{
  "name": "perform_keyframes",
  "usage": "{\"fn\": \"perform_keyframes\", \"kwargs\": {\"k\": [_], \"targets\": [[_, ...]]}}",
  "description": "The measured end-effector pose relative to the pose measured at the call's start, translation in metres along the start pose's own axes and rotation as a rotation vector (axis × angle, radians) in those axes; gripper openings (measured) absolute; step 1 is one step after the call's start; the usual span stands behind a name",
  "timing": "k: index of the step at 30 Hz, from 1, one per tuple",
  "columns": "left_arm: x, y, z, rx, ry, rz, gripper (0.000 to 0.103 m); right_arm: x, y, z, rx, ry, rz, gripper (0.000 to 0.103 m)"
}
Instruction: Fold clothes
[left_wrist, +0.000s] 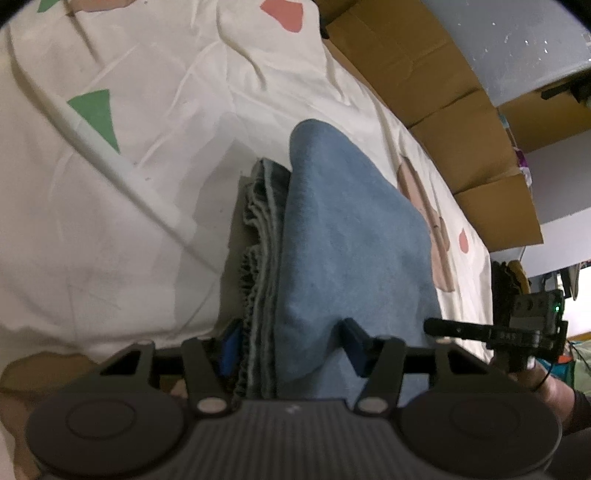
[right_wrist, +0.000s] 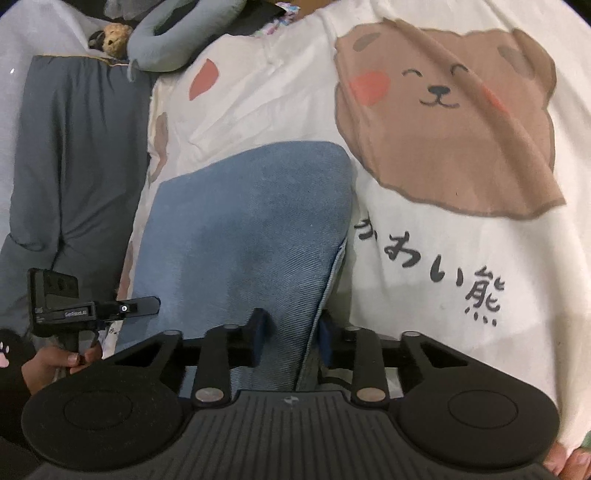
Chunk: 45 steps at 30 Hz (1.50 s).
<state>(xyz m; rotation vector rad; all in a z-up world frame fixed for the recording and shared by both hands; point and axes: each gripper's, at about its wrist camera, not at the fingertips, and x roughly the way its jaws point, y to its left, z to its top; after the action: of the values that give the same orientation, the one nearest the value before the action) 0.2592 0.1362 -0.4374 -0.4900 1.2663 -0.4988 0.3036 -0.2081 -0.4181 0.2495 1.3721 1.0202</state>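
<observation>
On bedsheet (right_wrist: 443, 258): both hand-held grippers (left_wrist: 291, 347) (right_wrist: 291, 332) clamp jeans (right_wrist: 243, 221)

A: Left wrist view: where do you look from?
B: From your left gripper (left_wrist: 291, 349), angled down, close over the blue garment (left_wrist: 343, 236).
A: Right wrist view?
B: From your right gripper (right_wrist: 291, 341), likewise close and downward. Both share the garment and cream bedsheet (right_wrist: 461, 277); each catches the other gripper at its edge.
</observation>
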Motion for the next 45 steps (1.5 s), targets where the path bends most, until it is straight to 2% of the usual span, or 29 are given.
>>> {"fn": "perform_keyframes", "kwargs": {"k": [2, 12, 25, 35, 40, 45], "targets": [[-0.001, -0.001, 0.001, -0.001, -0.002, 0.0, 0.056, -0.006, 0.007, 0.002, -0.023, -0.008, 0.005, 0.02], [0.006, -0.008, 0.007, -0.024, -0.033, -0.041, 0.053, -0.031, 0.024, 0.021, -0.075, -0.069, -0.011, 0.019], [0.05, -0.041, 0.036, -0.003, -0.058, -0.11, 0.049, -0.068, 0.001, 0.058, -0.09, -0.18, -0.093, 0.018], [0.083, -0.077, 0.065, 0.066, -0.048, -0.136, 0.047, -0.098, -0.021, 0.079, -0.066, -0.26, -0.147, 0.018], [0.1, -0.102, 0.081, 0.15, -0.008, -0.135, 0.045, -0.11, -0.043, 0.091, -0.034, -0.3, -0.198, 0.019], [0.109, -0.115, 0.086, 0.201, 0.029, -0.112, 0.048, -0.106, -0.059, 0.092, -0.038, -0.246, -0.295, 0.027]]}}
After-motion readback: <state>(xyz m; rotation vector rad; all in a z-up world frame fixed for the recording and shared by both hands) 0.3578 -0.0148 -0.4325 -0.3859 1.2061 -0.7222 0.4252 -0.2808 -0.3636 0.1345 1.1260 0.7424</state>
